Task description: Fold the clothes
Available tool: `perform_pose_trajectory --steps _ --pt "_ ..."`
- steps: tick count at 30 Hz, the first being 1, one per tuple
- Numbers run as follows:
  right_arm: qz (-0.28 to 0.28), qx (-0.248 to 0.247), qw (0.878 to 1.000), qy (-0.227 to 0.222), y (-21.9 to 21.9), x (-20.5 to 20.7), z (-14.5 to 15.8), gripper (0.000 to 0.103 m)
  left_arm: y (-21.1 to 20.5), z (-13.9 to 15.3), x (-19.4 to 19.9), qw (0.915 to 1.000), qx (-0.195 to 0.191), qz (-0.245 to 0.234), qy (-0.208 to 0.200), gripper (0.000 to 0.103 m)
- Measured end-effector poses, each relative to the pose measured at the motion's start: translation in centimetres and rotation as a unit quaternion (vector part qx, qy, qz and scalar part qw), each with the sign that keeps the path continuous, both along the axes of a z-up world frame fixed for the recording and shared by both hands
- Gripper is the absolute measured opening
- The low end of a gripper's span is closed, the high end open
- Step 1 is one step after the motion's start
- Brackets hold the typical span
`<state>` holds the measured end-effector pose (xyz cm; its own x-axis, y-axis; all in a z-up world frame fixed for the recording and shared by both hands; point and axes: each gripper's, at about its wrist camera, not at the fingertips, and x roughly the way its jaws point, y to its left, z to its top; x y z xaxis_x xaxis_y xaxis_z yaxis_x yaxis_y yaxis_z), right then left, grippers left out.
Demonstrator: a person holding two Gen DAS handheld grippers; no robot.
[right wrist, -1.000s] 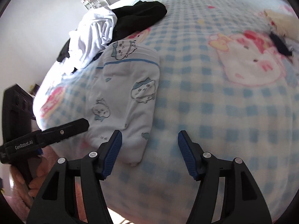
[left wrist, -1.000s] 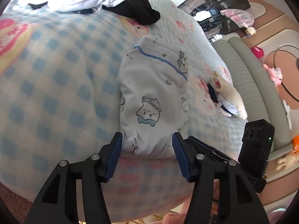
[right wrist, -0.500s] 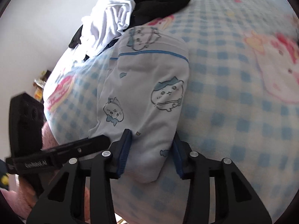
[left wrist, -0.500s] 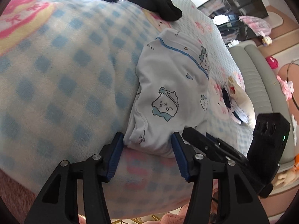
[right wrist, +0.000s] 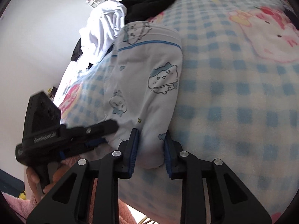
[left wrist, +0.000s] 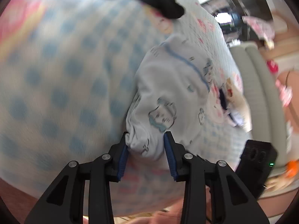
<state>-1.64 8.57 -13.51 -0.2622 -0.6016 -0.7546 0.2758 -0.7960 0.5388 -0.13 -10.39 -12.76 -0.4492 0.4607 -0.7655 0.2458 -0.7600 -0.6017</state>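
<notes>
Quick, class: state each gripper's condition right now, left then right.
Left gripper: closed on the near edge of the pyjamas.
Right gripper: closed on the pyjamas' other near corner.

Soft matt cotton pyjamas, fleecy checked blanket, matt blk plastic tool

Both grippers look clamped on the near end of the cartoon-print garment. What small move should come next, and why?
Probably lift both together and carry the near end toward the blue-piped end. The left gripper and right gripper each pinch a near corner of the printed garment, which lies lengthwise on the checked blanket.
</notes>
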Motion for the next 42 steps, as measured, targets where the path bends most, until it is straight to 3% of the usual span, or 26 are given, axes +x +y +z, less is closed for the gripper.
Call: perform_pose_trajectory --steps 3,8,11,16,20,24,27,31,35,40,42 --pt "0.015 -0.01 1.0 0.003 -0.5 0.5 0.6 0.025 -0.8 2.4 0.2 0.999 -0.035 0.003 0.027 0.037" --pt "0.057 -0.042 0.997 0.009 -2.6 1.7 1.7 0.028 -3.5 3.7 1.0 0.997 -0.049 0.037 0.046 0.037" --pt "0.09 -0.005 0.995 0.031 -3.5 1.8 2.8 0.04 -5.1 2.5 1.9 0.9982 -0.014 0.048 0.032 0.041" --pt "0.02 0.029 0.997 0.071 0.2 -0.1 3.8 0.059 -3.9 0.0 3.0 0.9982 0.043 0.04 0.011 0.055" --pt "-0.032 0.015 0.998 0.052 2.7 -4.3 3.1 0.064 -2.9 -2.0 3.9 0.9954 0.09 0.033 -0.005 0.056" --pt "-0.049 0.021 0.997 0.059 2.6 -8.1 3.5 0.065 -1.7 -1.5 3.8 0.9977 0.051 0.038 0.021 0.054" --pt "-0.078 0.018 0.996 0.034 2.2 -11.2 2.5 0.065 -1.7 -1.2 3.9 0.9956 0.056 0.054 0.053 0.053" --pt "-0.059 0.016 0.998 -0.011 0.9 -13.4 0.0 0.064 -1.7 -2.5 3.4 0.9967 0.049 0.056 0.031 0.043" --pt "-0.035 -0.015 0.999 -0.023 0.8 -12.2 -0.8 0.052 -2.2 -1.7 2.4 0.9979 0.031 0.039 0.042 0.026" --pt "-0.053 -0.07 0.994 -0.063 3.4 -9.3 -0.5 0.05 -3.2 0.3 0.1 0.9972 -0.034 0.004 0.067 0.024" --pt "-0.057 -0.081 0.993 -0.066 4.1 -8.0 0.4 0.05 -4.0 0.5 -0.9 0.9967 -0.041 0.007 0.069 0.024"
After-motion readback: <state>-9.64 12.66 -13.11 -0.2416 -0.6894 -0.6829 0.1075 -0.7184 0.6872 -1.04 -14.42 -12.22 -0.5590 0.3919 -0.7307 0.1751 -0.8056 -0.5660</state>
